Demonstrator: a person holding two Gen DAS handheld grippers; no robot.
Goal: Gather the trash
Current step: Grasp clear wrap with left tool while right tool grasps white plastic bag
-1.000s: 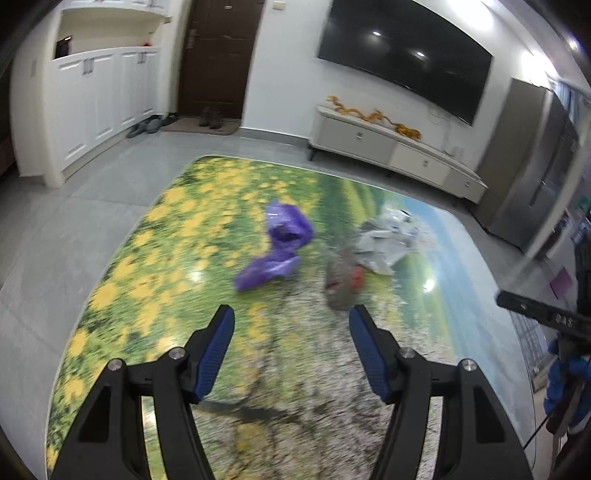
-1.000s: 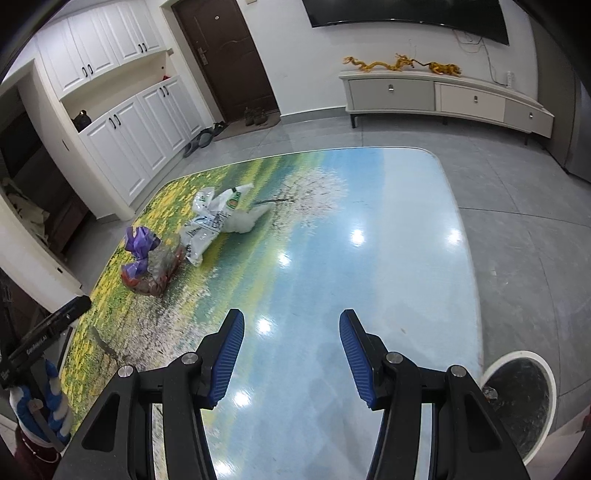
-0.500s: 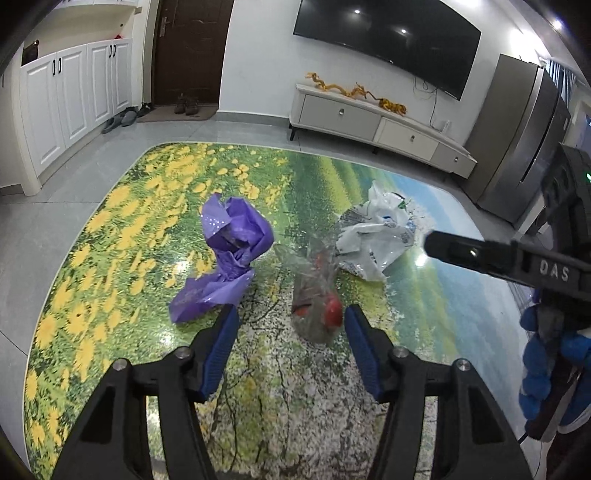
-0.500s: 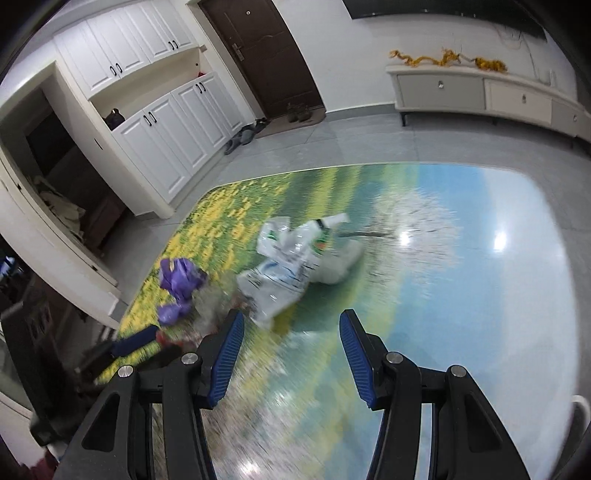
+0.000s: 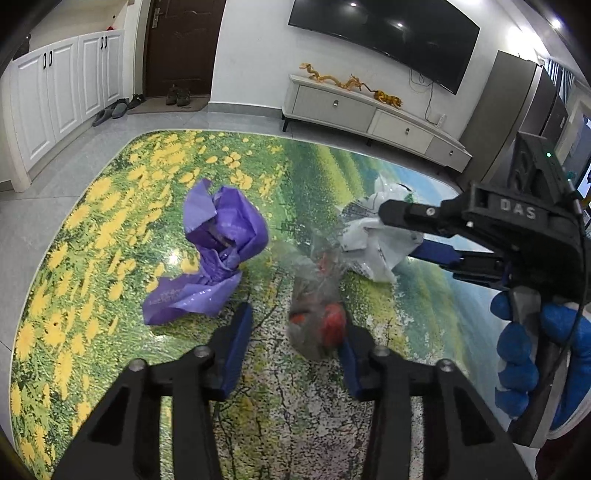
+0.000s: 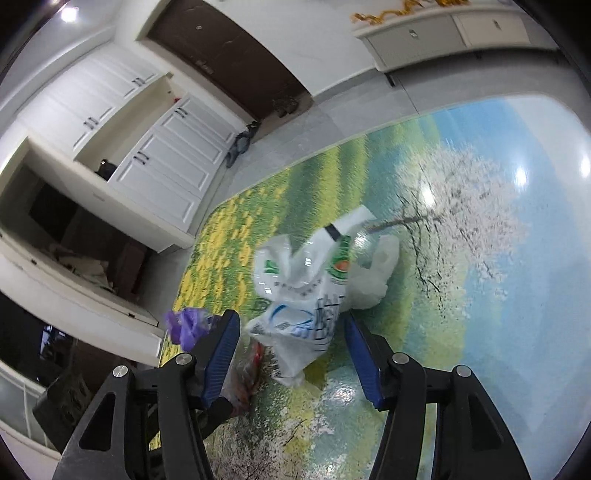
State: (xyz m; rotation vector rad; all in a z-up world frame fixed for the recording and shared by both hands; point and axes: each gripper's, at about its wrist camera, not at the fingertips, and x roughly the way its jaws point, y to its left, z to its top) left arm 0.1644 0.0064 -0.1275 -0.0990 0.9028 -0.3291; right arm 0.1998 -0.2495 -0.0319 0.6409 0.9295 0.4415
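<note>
home living room, wall-mounted tv (image 5: 384, 35), low media console (image 5: 369, 114), probably shoes (image 5: 177, 95) by entrance door (image 5: 181, 48)

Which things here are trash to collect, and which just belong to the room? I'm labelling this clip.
Trash to collect:
crumpled purple plastic bag
clear plastic bag with red scraps
white printed plastic bag

Just there:
pairs of shoes by the door
golden dragon ornaments

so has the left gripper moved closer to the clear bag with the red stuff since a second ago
Yes. The left gripper has come forward over the mat, and the clear bag now sits between its closing fingers, not visibly pinched.
</note>
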